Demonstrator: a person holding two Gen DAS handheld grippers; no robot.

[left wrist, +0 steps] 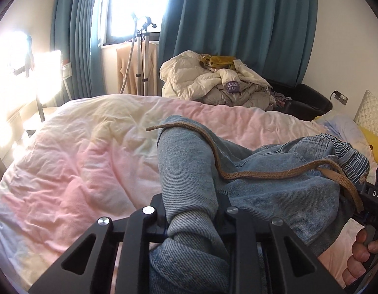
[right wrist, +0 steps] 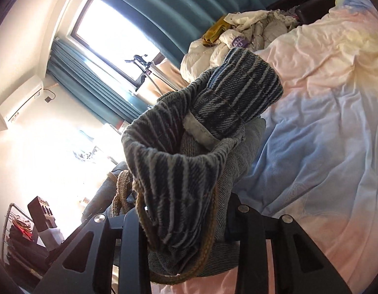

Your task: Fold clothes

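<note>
Light blue jeans (left wrist: 267, 171) with a brown woven drawstring (left wrist: 252, 174) hang bunched above the pink and blue duvet (left wrist: 86, 161). My left gripper (left wrist: 191, 216) is shut on a bunched fold of the denim. My right gripper (right wrist: 186, 223) is shut on the elastic striped waistband (right wrist: 174, 171), with the drawstring (right wrist: 208, 242) looping by its fingers. The right gripper also shows at the right edge of the left wrist view (left wrist: 375, 196), held by a hand. The right wrist view is tilted sideways.
A pile of cream and grey clothes (left wrist: 213, 78) lies on a black sofa (left wrist: 309, 100) behind the bed. Teal curtains (left wrist: 237, 24) and a stand with a peach top (left wrist: 137, 66) are by the window. Pillows (left wrist: 370, 112) lie at right.
</note>
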